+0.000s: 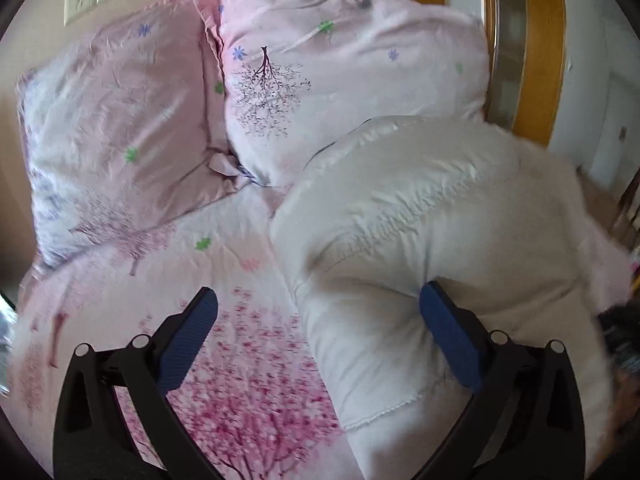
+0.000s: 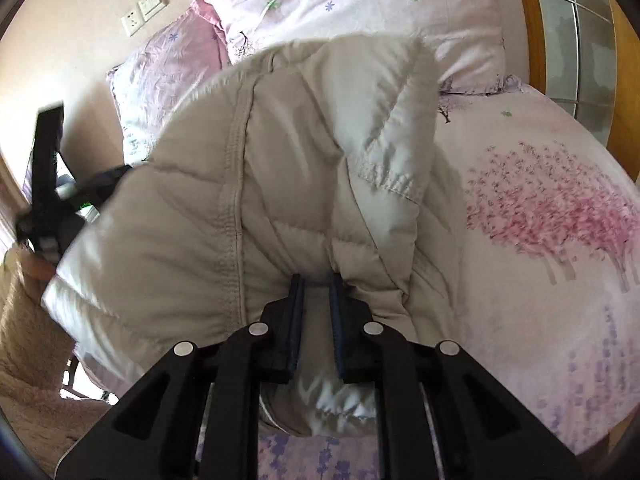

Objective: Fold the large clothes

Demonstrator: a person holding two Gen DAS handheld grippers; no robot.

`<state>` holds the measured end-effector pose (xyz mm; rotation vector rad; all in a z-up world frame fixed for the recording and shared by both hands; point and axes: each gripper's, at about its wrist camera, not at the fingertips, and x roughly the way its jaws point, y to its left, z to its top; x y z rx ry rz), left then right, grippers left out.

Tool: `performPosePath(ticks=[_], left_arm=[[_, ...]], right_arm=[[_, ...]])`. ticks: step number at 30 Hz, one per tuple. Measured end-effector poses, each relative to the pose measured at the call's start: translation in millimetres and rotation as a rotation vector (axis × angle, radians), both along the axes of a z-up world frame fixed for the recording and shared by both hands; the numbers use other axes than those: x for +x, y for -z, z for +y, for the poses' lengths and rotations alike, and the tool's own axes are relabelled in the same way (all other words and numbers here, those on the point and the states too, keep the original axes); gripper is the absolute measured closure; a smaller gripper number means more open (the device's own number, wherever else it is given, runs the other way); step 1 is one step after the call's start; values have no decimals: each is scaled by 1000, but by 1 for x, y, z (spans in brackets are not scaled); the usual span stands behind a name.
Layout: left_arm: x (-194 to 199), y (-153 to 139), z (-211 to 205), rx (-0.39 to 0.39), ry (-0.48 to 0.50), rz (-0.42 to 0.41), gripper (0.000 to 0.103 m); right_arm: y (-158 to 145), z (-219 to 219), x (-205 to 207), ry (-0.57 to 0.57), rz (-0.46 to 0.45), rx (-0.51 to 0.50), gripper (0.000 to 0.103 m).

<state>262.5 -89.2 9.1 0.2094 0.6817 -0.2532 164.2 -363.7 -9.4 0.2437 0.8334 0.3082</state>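
Note:
A pale beige quilted down jacket (image 1: 420,216) lies bunched on the pink flowered bed sheet (image 1: 224,344). My left gripper (image 1: 318,308) is open, its jaws wide apart; the right fingertip (image 1: 436,300) touches the jacket's edge, and the left one hangs over the sheet. In the right wrist view the jacket (image 2: 280,168) is lifted and draped in front of the camera. My right gripper (image 2: 316,284) is shut on a fold of the jacket, with cloth pinched between its blue pads.
Two pink flowered pillows (image 1: 120,120) (image 1: 352,64) lean at the head of the bed. A wooden headboard (image 1: 536,40) stands at the right. A wall with sockets (image 2: 144,12) is behind. A dark stand (image 2: 44,176) and a fuzzy beige blanket (image 2: 28,352) are on the left.

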Motion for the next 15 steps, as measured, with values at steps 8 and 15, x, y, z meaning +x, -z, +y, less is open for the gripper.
performPosePath(ticks=[8, 15], left_arm=[[4, 3, 2, -1, -11, 38, 2], [8, 4, 0, -19, 2, 43, 2]], right_arm=[[-67, -9, 53, 36, -112, -50, 90], [-24, 14, 105, -46, 94, -214, 89]])
